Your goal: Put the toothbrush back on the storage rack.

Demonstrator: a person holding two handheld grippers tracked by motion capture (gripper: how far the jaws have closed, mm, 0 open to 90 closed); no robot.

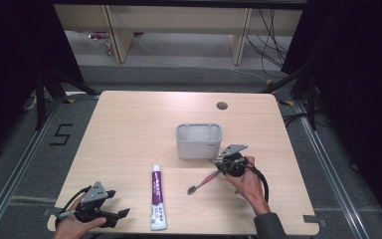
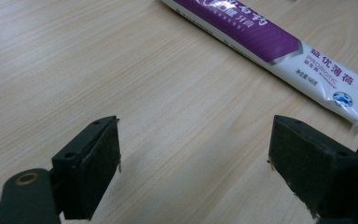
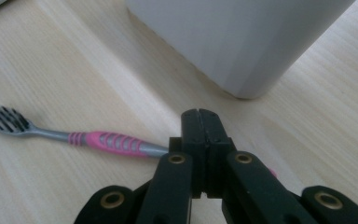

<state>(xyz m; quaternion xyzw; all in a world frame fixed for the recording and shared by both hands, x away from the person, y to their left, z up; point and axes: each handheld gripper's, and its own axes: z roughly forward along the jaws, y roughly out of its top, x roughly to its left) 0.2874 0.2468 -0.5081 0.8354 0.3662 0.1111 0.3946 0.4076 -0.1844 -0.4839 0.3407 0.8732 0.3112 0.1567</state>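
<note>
Right gripper [image 3: 200, 122] is clenched on the toothbrush [image 3: 107, 141] handle end, low over the surface beside the holder [image 1: 199, 141]. Left gripper [image 2: 193, 163] is released, idle. We judge the brush may pivot in so short a grip.

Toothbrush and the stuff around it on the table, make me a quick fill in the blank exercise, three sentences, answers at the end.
1. The right gripper has its jaws shut on the handle of the ____.
2. The toothpaste tube lies flat with a white and ____ label.
3. The grey holder stands upright on the ____.

Missing words: toothbrush; purple; table
</note>
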